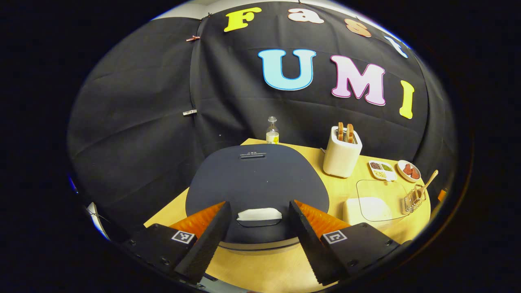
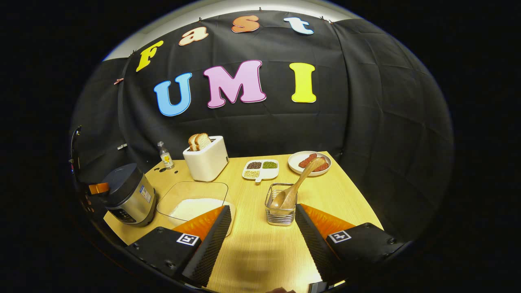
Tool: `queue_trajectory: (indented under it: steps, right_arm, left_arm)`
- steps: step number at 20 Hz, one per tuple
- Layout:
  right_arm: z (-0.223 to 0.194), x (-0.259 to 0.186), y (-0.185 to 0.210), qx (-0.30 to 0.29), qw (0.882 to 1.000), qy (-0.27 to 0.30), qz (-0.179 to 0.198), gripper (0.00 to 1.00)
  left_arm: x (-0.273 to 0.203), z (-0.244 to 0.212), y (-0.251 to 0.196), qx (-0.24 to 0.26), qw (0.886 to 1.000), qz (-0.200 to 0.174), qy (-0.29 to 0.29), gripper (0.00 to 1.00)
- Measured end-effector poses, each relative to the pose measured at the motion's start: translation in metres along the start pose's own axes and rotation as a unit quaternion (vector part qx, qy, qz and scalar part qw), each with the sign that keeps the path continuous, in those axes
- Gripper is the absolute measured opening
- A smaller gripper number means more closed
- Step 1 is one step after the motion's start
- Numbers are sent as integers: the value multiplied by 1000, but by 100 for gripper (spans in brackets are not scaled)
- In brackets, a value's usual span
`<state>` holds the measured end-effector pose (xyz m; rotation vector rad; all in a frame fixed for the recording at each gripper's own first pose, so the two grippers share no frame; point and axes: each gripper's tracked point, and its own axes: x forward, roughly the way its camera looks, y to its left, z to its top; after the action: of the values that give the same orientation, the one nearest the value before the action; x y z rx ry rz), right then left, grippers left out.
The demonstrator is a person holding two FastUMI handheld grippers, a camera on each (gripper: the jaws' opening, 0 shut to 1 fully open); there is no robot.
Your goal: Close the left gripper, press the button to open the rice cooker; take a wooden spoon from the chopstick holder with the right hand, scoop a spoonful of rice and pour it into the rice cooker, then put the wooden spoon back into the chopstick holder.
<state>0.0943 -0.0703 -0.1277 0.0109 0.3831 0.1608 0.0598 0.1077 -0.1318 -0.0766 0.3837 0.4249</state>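
The rice cooker (image 1: 256,179) has a dark closed lid with a pale release button (image 1: 259,214) at its front edge. My left gripper (image 1: 258,240) is open just above that front edge, its fingers either side of the button. In the right gripper view the cooker (image 2: 128,195) stands at the table's left. A wire chopstick holder (image 2: 280,207) holds the wooden spoon (image 2: 299,183), handle leaning up to the right. My right gripper (image 2: 260,244) is open and empty, just short of the holder. A clear container of rice (image 2: 195,205) lies between cooker and holder.
A white toaster (image 2: 206,160) with bread, a small bottle (image 2: 164,155), a divided dish of beans (image 2: 260,169) and a plate of sausage (image 2: 310,162) stand along the back of the wooden table (image 2: 252,252). The black cloth wall rises close behind.
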Motion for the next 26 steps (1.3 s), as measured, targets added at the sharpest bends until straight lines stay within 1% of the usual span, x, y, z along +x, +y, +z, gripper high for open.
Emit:
queue_trajectory:
  steps: [2, 5, 7, 9, 11, 14, 16, 19, 20, 23, 26]
  right_arm:
    - [6, 0, -6, -7, 1000, -9, -3, 99]
    - [18, -8, -17, -12, 1000, -27, -8, 99]
    - [31, -22, -12, -7, 999, -50, 3, 99]
    - [40, -36, -8, -9, 998, -63, 6, 99]
    - [55, -54, -5, -11, 996, -87, -5, 99]
    - [73, -86, 7, -16, 991, -128, -23, 98]
    - [70, -107, 29, -25, 990, -135, -12, 99]
    - [62, -138, 51, -63, 988, -140, 2, 98]
    - [61, -147, 51, -72, 987, -143, 0, 99]
    - [68, -162, 65, -65, 984, -163, -15, 99]
    - [90, -177, 78, -47, 978, -202, -28, 98]
  left_arm:
    - [-12, 13, -13, 2, 1000, -11, -27, 96]
    - [-36, 41, -42, 40, 996, -31, -68, 95]
    - [-56, 61, -61, 55, 992, -57, -98, 95]
    - [-75, 77, -80, 47, 989, -87, -115, 94]
    - [-94, 87, -91, 44, 984, -107, -134, 94]
    - [-119, 93, -105, 71, 973, -140, -169, 94]
    - [-131, 84, -104, 65, 970, -161, -172, 94]
    - [-148, 74, -102, 47, 966, -189, -170, 94]
    - [-153, 73, -101, 48, 964, -198, -174, 94]
    - [-162, 77, -87, 58, 959, -201, -189, 94]
    - [-168, 84, -76, 71, 955, -194, -212, 94]
